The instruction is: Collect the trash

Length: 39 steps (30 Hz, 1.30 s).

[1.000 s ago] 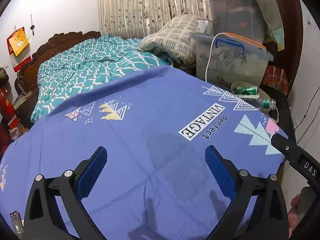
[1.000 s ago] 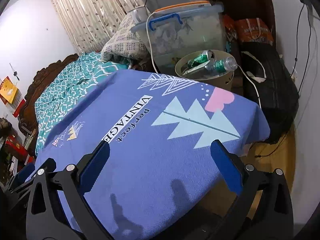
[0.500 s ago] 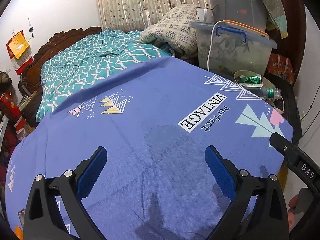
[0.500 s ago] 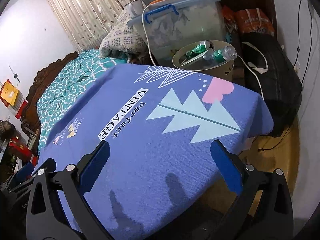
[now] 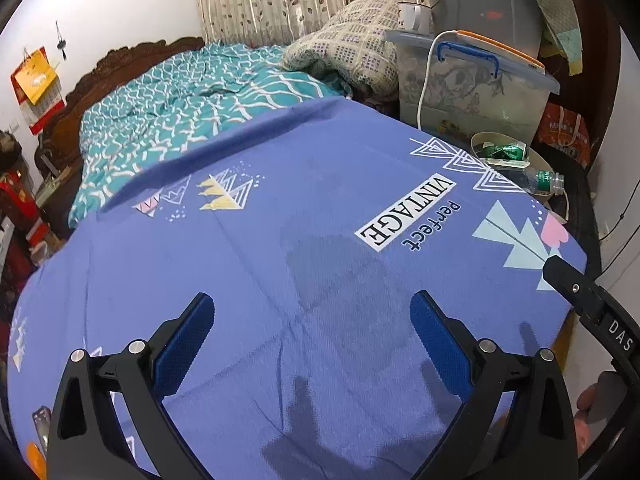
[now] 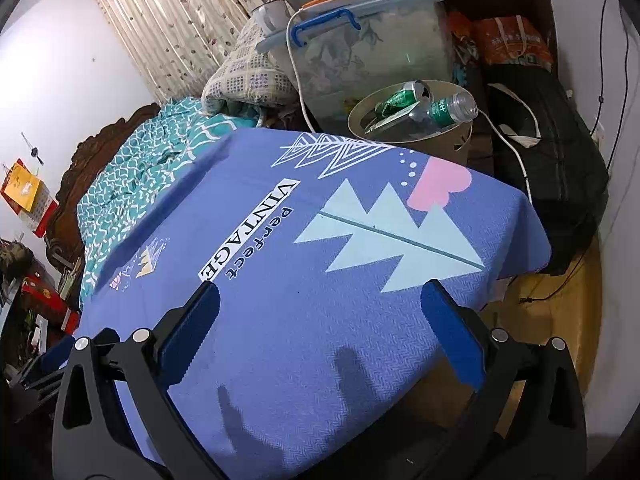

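A beige round bin stands past the far edge of the table with the blue patterned cloth. In it lie a green can and a clear plastic bottle with a green label. The bin, can and bottle also show in the left wrist view. My left gripper is open and empty over the cloth. My right gripper is open and empty over the cloth near its right corner.
A clear storage box with an orange-edged lid and a white cable stand behind the bin. A black bag lies right of the table. A bed with a teal quilt is behind the table. A darker patch marks the cloth.
Both grippers have drawn back and risen a little from the bin side; the table and bin appear slightly farther. Both stay open and empty.
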Each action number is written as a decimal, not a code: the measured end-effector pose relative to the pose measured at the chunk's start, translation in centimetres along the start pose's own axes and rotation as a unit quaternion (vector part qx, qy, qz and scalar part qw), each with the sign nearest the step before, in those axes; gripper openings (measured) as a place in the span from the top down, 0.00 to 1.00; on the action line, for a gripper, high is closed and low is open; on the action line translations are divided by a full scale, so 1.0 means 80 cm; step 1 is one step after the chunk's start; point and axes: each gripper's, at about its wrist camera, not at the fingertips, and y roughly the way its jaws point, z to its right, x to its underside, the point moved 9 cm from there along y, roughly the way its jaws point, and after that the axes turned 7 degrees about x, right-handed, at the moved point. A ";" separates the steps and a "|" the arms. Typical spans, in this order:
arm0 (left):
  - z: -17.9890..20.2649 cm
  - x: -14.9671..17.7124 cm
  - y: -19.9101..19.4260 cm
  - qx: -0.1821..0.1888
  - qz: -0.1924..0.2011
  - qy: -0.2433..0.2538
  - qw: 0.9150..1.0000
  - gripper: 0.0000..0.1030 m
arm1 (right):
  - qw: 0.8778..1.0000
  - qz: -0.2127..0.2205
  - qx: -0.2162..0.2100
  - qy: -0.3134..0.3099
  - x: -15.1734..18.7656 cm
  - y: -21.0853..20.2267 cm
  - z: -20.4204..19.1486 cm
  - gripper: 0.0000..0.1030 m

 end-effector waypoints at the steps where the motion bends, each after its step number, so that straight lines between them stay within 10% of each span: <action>1: -0.001 0.000 0.000 0.001 -0.001 -0.003 1.000 0.08 | 1.000 0.001 0.001 0.003 0.000 -0.001 0.002 0.03; 39: -0.032 0.008 -0.009 0.003 0.023 -0.026 0.999 0.08 | 0.998 -0.026 -0.005 -0.053 0.030 0.005 -0.034 0.03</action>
